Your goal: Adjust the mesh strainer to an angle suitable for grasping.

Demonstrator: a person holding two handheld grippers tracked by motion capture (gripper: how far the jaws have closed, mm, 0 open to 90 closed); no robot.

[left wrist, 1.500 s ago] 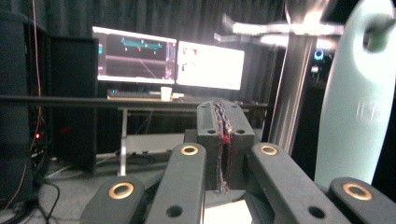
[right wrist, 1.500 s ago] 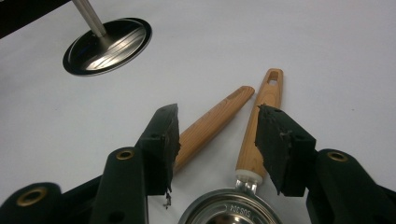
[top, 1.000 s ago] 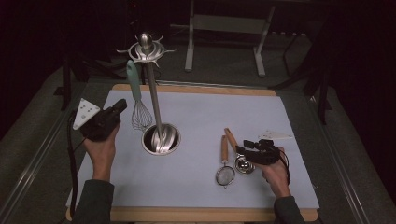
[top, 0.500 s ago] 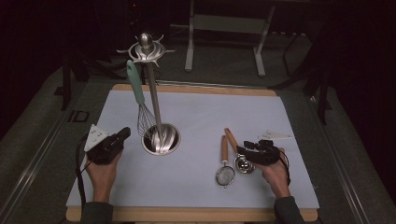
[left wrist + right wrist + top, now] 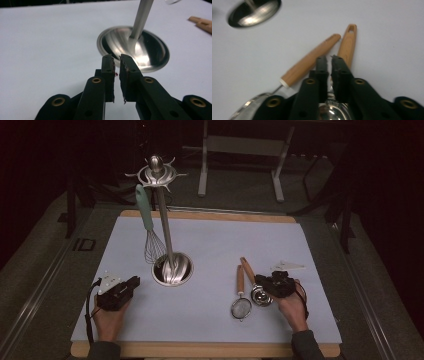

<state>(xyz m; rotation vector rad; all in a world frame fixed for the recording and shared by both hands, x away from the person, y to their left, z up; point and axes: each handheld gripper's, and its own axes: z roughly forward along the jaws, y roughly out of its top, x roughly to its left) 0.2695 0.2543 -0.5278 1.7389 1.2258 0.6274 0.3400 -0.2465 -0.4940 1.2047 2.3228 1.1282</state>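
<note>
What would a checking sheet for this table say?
Surface: pale mat on a wooden board, bare in the middle.
Job's things: wooden-handled scoop and strainer lying side by side.
Clutter: nothing seen.
Grippers: right hand-held gripper shut over the scoop's neck; left hand-held gripper low on the mat, jaws just been opening, nothing between.
Cables: black cable trails from the left one.
Surroundings: steel stand with hanging whisk; metal frame behind, dark room.
</note>
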